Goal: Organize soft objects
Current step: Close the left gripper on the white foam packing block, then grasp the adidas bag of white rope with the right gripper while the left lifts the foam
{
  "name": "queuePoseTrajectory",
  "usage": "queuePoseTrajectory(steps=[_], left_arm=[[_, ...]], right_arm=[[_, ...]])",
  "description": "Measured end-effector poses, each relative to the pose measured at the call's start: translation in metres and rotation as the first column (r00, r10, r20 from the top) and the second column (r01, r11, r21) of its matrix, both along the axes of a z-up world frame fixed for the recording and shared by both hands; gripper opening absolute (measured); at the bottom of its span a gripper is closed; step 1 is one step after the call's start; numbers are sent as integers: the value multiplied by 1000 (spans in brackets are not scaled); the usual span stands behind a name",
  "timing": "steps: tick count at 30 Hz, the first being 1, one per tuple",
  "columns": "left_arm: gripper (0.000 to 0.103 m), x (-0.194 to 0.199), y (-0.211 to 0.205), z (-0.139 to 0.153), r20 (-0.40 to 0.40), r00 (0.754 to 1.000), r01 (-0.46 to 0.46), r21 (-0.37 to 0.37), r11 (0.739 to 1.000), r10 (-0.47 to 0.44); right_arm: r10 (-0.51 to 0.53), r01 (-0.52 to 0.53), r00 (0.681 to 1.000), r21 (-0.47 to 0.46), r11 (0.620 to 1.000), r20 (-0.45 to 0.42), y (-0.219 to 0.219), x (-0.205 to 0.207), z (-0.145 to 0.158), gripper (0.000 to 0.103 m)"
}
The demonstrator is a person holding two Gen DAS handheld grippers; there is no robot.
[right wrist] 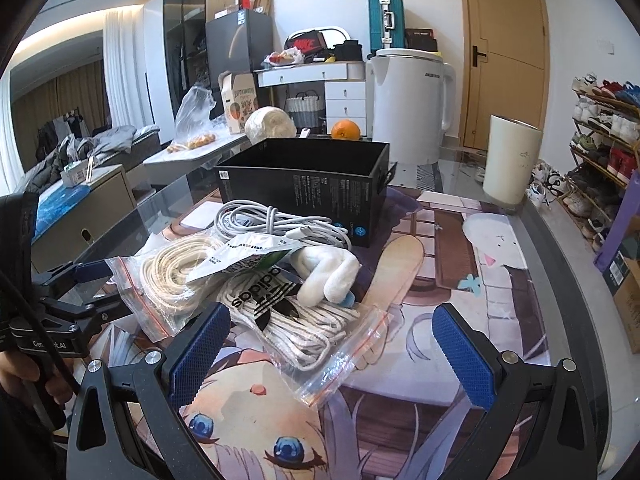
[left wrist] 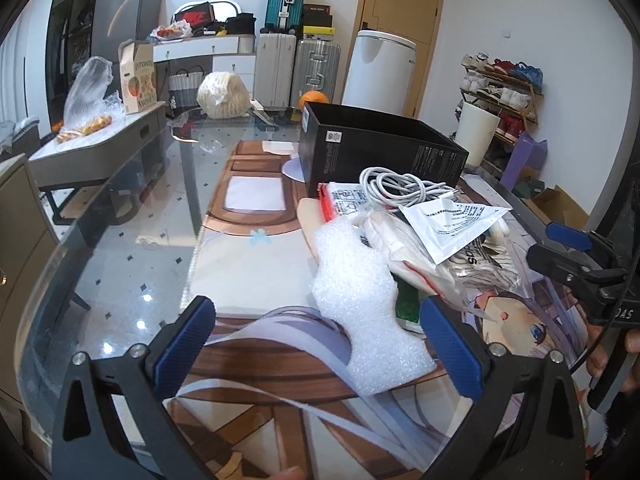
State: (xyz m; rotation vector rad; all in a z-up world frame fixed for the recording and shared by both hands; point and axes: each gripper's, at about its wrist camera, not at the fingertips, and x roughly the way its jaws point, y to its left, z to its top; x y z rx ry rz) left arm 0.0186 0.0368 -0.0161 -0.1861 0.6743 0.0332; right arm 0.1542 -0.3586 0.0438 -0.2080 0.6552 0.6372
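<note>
A pile of soft objects lies on the printed desk mat (left wrist: 248, 272) in front of an open black box (left wrist: 376, 148). In the left wrist view, a white foam sheet (left wrist: 360, 308) reaches between the pads of my open left gripper (left wrist: 320, 344). A coiled white cable (left wrist: 400, 188) and a white printed pouch (left wrist: 452, 224) lie behind it. In the right wrist view, my open, empty right gripper (right wrist: 332, 352) hovers over a zip bag of rope (right wrist: 304, 320) with an adidas logo. A second rope bag (right wrist: 176, 276), a white plush piece (right wrist: 328, 272), the cable (right wrist: 280, 224) and the box (right wrist: 308, 184) lie beyond.
The glass table (left wrist: 132, 248) also holds a white cylinder (right wrist: 512, 160), a white kettle (right wrist: 408, 104), an orange (right wrist: 345, 129) and a wrapped cream ball (left wrist: 222, 94). A grey side table (left wrist: 96, 148) with plastic bags stands left. A shoe rack (right wrist: 600, 148) stands right.
</note>
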Motion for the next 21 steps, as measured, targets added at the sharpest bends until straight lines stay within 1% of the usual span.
queuePoseTrajectory(steps=[1, 5, 6, 7, 9, 11, 12, 14, 17, 21], left_arm=[[95, 1, 0, 0, -3, 1000, 6, -9, 1000, -6], [83, 6, -1, -2, -17, 999, 33, -27, 999, -34], [76, 6, -3, -2, -18, 999, 40, -31, 999, -40], [66, 7, -4, -3, -19, 999, 47, -33, 998, -48], [54, 9, -5, -5, -33, 998, 57, -34, 998, -58], [46, 10, -5, -5, -33, 997, 62, -37, 997, -63], [45, 9, -5, -5, -29, 997, 64, -39, 997, -65], [36, 9, -6, -4, -25, 997, 72, -48, 996, -73], [36, 8, -3, -2, -12, 998, 66, -47, 997, -67], [36, 7, -1, 1, 7, 998, 67, -49, 997, -67]], right_arm=[[6, -6, 1000, -12, 1000, -3, 3, 2, 0, 102], [21, -22, 999, -37, 999, -36, 9, 9, -4, 102], [25, -27, 999, -42, 999, -45, 9, 10, -6, 102], [30, -33, 998, -45, 998, -53, 10, 11, -7, 102], [49, -53, 996, -53, 997, -70, 13, 11, -10, 102], [60, -65, 996, -68, 996, -70, 16, 11, -12, 102], [69, -74, 995, -66, 995, -77, 17, 13, -12, 102], [67, -72, 994, -53, 996, -86, 16, 16, -11, 102], [65, -70, 993, -59, 996, -95, 17, 21, -10, 102], [102, -112, 986, -71, 991, -130, 23, 26, -14, 102]])
